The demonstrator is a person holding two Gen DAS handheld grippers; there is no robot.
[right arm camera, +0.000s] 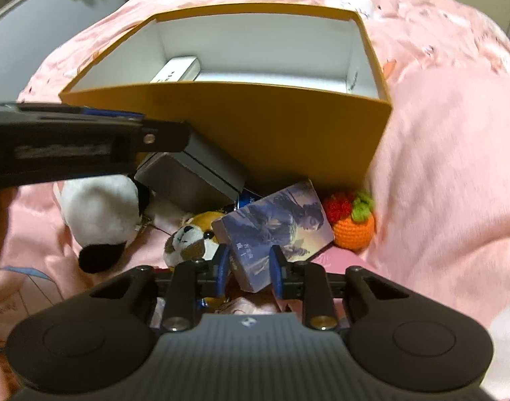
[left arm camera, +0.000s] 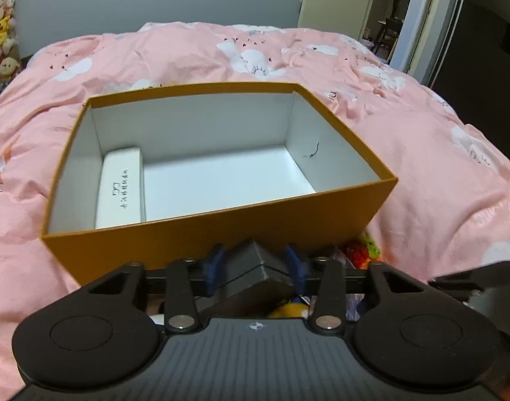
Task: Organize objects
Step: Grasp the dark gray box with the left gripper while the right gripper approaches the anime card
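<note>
An open orange box point(left arm camera: 221, 230) with a white inside stands on the pink bed; it also shows in the right wrist view point(right arm camera: 288, 133). A white case point(left arm camera: 121, 187) lies in its left end. My left gripper point(left arm camera: 255, 267) is shut on a dark grey box point(left arm camera: 255, 270), held just before the orange box's near wall; the grey box also shows in the right wrist view point(right arm camera: 191, 177). My right gripper point(right arm camera: 249, 267) is shut on a picture box point(right arm camera: 275, 227) with a figure printed on it, low over the pile of objects.
Before the orange box lie a black-and-white plush point(right arm camera: 97, 214), a small fox plush point(right arm camera: 191, 237), a crocheted orange point(right arm camera: 353, 230) and a crocheted strawberry point(right arm camera: 338, 204). The pink quilt point(left arm camera: 422, 133) surrounds everything. A doorway point(left arm camera: 372, 6) stands at the far right, plush toys point(left arm camera: 0, 26) at the far left.
</note>
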